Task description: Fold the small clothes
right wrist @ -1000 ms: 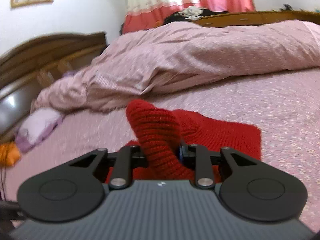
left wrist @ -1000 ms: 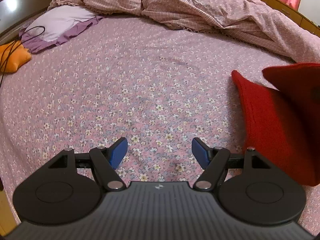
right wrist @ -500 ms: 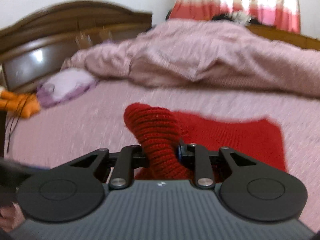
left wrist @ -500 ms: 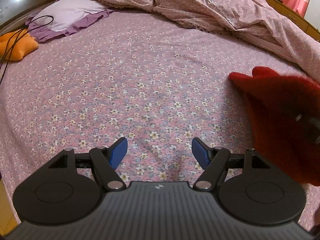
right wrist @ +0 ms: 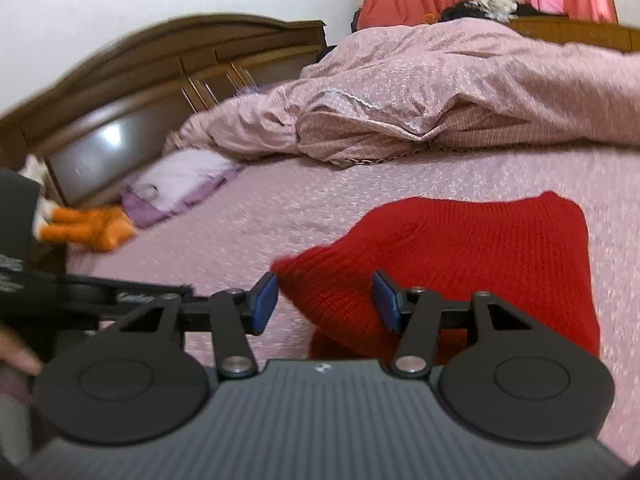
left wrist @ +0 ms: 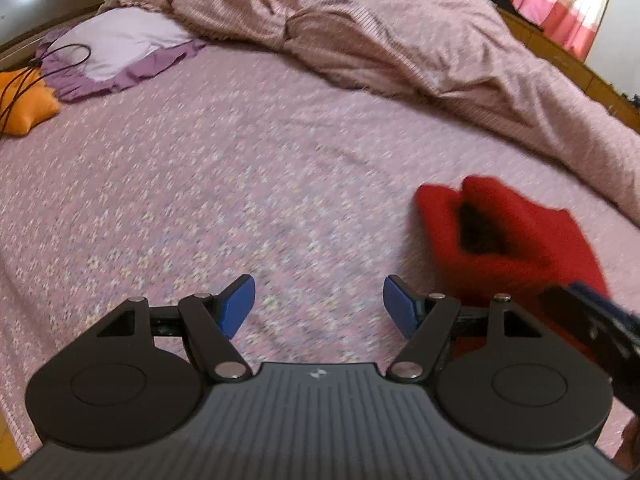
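A red knitted garment (right wrist: 460, 264) lies folded over on the floral pink bedsheet (right wrist: 320, 208). My right gripper (right wrist: 326, 300) is open, and the garment's near folded edge lies loose between and just beyond its blue fingertips (right wrist: 264, 300). In the left wrist view the garment (left wrist: 508, 240) lies to the right, bunched with a dark opening. My left gripper (left wrist: 318, 306) is open and empty over bare sheet, left of the garment. The right gripper shows blurred at that view's right edge (left wrist: 592, 328).
A rumpled pink duvet (left wrist: 400, 48) fills the far side of the bed. A lilac pillow (left wrist: 116, 48) with a black cable and an orange plush (left wrist: 24, 108) lie at the far left. A wooden headboard (right wrist: 120, 112) stands behind.
My right gripper has opened and let go of the red garment, whose lifted fold has dropped onto the rest. The left wrist view has shifted, with the garment now lower right.
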